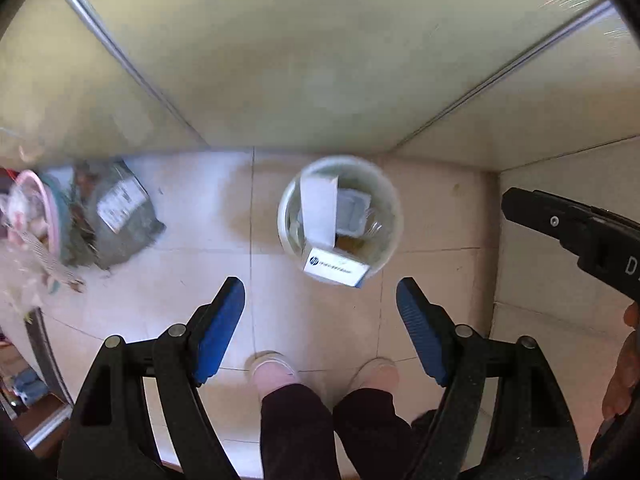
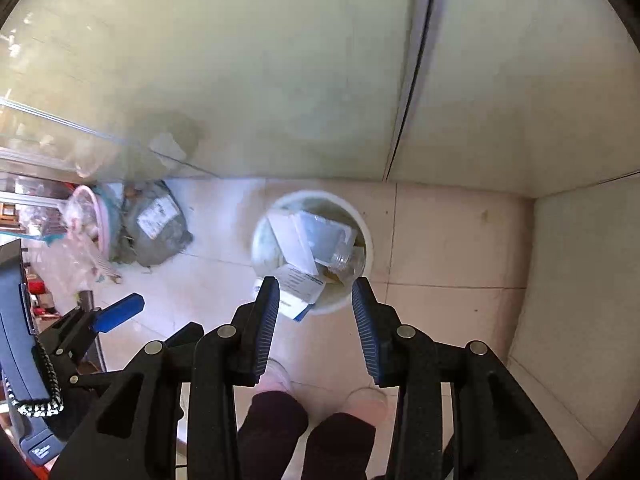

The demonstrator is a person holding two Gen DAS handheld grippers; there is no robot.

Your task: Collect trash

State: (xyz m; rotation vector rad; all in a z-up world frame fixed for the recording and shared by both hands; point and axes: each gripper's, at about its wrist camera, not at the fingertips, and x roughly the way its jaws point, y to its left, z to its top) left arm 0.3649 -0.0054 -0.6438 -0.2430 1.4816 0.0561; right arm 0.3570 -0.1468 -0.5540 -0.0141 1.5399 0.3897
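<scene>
A white round trash bin [image 1: 392,216] stands on the tiled floor against a pale cabinet. It holds a white-and-blue box [image 1: 334,269] leaning on the near rim, a white card, a clear tray and other scraps. My left gripper [image 1: 320,294] is open and empty, high above the floor just short of the bin. The bin also shows in the right wrist view [image 2: 366,240], with the box [image 2: 298,294] at its near rim. My right gripper [image 2: 315,292] is open and empty above the bin's near edge.
A grey parcel bag with a label [image 1: 120,216] and a pink-rimmed basket [image 1: 36,216] with bagged clutter lie on the floor at left. A wall corner [image 1: 560,240] closes the right side. The person's feet in pink slippers [image 1: 272,368] stand below the grippers.
</scene>
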